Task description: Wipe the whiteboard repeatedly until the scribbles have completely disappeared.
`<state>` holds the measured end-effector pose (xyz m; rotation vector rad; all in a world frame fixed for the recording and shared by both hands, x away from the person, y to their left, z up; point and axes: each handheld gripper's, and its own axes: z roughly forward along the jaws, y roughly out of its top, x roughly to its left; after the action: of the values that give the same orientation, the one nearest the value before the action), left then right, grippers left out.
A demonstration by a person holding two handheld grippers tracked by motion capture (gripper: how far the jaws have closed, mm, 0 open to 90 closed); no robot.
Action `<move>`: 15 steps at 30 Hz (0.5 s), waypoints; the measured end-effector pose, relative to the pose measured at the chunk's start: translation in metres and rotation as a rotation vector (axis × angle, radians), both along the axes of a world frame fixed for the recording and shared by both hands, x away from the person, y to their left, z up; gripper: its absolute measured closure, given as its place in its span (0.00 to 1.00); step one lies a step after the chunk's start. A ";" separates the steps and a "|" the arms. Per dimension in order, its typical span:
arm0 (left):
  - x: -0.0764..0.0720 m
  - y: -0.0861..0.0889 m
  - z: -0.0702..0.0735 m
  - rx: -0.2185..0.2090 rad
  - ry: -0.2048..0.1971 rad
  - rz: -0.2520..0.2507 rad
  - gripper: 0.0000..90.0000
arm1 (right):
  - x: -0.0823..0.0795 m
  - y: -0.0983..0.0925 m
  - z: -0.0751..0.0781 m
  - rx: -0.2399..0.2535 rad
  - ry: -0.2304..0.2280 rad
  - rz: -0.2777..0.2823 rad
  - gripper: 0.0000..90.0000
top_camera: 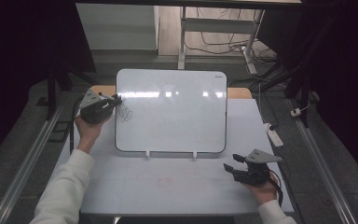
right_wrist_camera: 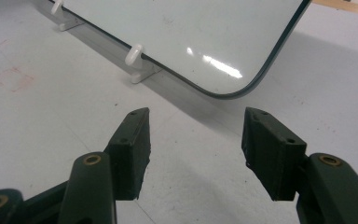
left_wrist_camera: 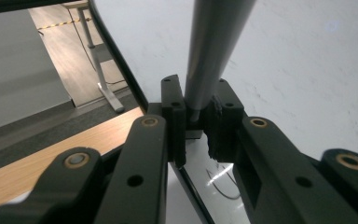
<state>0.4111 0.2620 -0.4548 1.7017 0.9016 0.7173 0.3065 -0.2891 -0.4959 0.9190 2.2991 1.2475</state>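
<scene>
The left tool [top_camera: 116,99] pinches a grey marker [left_wrist_camera: 214,51] at the far left edge of the whiteboard [top_camera: 172,112], beside black scribbles [top_camera: 126,115]. The whiteboard stands propped on the tabletop [top_camera: 168,186]. The right tool [top_camera: 229,163] rests spread at the near right, gripping nothing.

Whiteboard [top_camera: 172,112] stands propped mid-table [top_camera: 168,186] on two clips [top_camera: 148,153] along its near edge, scribble [top_camera: 126,114] near its upper left edge, left gripper [top_camera: 116,100] with pen [left_wrist_camera: 214,51] at that edge, right gripper [top_camera: 230,164] on the table by the near right corner.
</scene>
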 end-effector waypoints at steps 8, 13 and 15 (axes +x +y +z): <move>-0.003 -0.019 -0.002 0.054 -0.009 -0.058 0.87 | 0.000 0.001 -0.001 -0.008 0.002 0.003 0.47; -0.003 -0.001 -0.002 -0.013 -0.001 0.004 0.87 | 0.000 -0.001 0.000 0.000 0.002 -0.004 0.47; -0.006 -0.005 -0.006 -0.024 0.004 -0.006 0.87 | 0.000 0.000 -0.001 -0.002 0.002 0.000 0.47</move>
<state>0.4054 0.2574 -0.4613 1.6850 0.9035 0.6969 0.3066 -0.2893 -0.4968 0.9205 2.3013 1.2445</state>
